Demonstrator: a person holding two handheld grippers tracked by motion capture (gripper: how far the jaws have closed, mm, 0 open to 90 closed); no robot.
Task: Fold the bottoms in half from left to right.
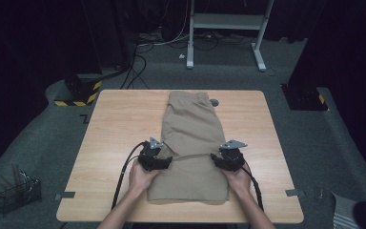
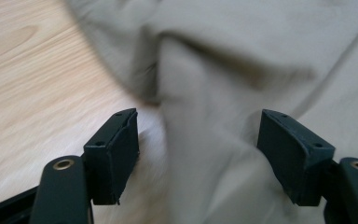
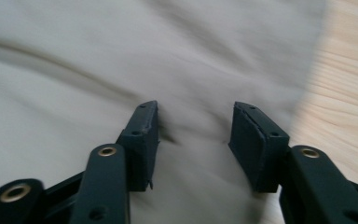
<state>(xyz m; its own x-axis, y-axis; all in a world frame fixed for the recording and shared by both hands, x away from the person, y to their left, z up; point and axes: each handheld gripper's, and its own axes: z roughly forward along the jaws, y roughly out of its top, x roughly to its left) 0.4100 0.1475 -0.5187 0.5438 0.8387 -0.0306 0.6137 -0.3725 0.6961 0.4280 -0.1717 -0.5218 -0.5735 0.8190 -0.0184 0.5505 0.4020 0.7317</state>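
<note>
Shorts point(image 1: 190, 143) of khaki cloth are spread lengthwise on the desk point(image 1: 114, 143), and all places below are given relative to them. At their left edge, the left gripper point(image 1: 164, 162) is seen with its jaws parted, a raised fold of the cloth standing between them but not pinched. At their right edge, the right gripper point(image 1: 218, 161) is likewise held with jaws apart over the cloth, nothing being clamped. A crease is stretched across the shorts between the two grippers. Each gripper is held by a hand near the shorts' near end.
</note>
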